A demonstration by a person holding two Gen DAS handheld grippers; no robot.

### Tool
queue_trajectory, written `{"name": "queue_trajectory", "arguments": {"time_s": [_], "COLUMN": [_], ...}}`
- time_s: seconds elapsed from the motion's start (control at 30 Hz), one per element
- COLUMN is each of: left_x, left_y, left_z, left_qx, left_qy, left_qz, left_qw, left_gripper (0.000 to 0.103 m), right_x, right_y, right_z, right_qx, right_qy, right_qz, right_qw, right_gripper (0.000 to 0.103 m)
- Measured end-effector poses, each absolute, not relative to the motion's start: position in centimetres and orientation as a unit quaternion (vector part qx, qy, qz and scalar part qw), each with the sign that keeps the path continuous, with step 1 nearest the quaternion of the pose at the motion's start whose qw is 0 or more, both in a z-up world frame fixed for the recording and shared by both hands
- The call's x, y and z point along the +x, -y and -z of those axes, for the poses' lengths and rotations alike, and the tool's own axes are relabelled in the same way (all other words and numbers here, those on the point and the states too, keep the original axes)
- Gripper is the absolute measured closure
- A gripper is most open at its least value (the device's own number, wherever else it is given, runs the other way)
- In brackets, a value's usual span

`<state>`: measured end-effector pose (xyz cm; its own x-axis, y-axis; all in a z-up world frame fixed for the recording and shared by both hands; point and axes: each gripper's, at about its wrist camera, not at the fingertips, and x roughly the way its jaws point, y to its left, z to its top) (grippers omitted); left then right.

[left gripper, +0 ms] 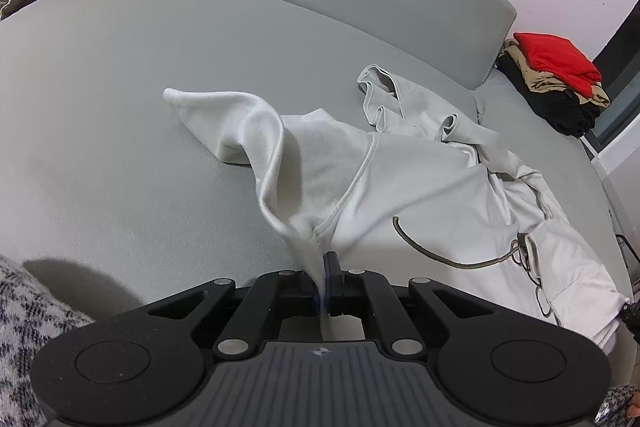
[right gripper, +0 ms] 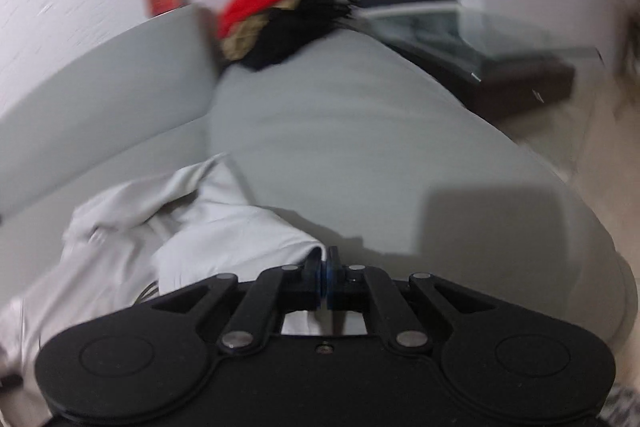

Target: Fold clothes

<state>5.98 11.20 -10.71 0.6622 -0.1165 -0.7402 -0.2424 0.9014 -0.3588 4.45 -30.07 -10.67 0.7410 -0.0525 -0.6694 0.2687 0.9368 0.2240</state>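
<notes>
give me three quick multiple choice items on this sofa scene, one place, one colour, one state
1. Where is the stack of folded clothes?
A. at the far end of the sofa
B. on the floor
C. on the cushion

2. What colour is the top item of the stack?
A. blue
B. red
C. white

3. How does the left gripper stand?
A. wide open
B. shut on nothing
C. shut on the white garment

Key: 1 A, it sits past the backrest's end; 2 B, red lies over tan and black; 3 C, fabric is pinched between the jaws.

Both wrist views look down and forward, close over the grey bed; they share the white garment and the folded pile.
</notes>
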Motion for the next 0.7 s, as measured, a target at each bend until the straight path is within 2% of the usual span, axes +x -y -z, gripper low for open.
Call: {"name": "queue_trajectory", "arguments": {"time_s": [0.1, 0.13, 0.17, 0.2, 0.3, 0.5, 0.7], "left_x": [5.9, 5.9, 5.9, 5.9, 5.9, 6.1, 6.1], "left_y": [-10.9, -10.8, -10.6, -10.4, -10.1, -9.7, -9.3], "left_z": [10.6, 10.6, 10.6, 10.5, 10.5, 10.5, 10.5], "left_qx": [-0.209, -0.205, -0.199, -0.193, -0.183, -0.186, -0.173], "left_qy": [-0.409, -0.409, -0.409, -0.409, -0.409, -0.407, -0.406], "left_qz": [-0.035, -0.035, -0.035, -0.034, -0.029, -0.015, -0.011], "left_qw": [0.888, 0.889, 0.890, 0.891, 0.894, 0.894, 0.898], "left_gripper": [0.098, 0.098, 0.098, 0.098, 0.092, 0.073, 0.070], "right_x": [3.7, 3.4, 3.1, 2.8, 1.6, 0.8, 1.0], "right_y": [31.9, 32.1, 32.0, 31.8, 31.4, 31.2, 31.7], "right_z": [11.0, 10.9, 10.7, 10.4, 10.1, 11.0, 11.2], "right_qx": [0.199, 0.204, 0.199, 0.191, 0.179, 0.192, 0.202], "right_qy": [-0.350, -0.350, -0.351, -0.353, -0.369, -0.370, -0.372], "right_qz": [0.051, 0.038, 0.028, 0.025, 0.016, 0.009, 0.009], "right_qw": [0.914, 0.914, 0.915, 0.916, 0.912, 0.909, 0.906], "right_gripper": [0.092, 0.085, 0.067, 0.057, 0.046, 0.041, 0.041]}}
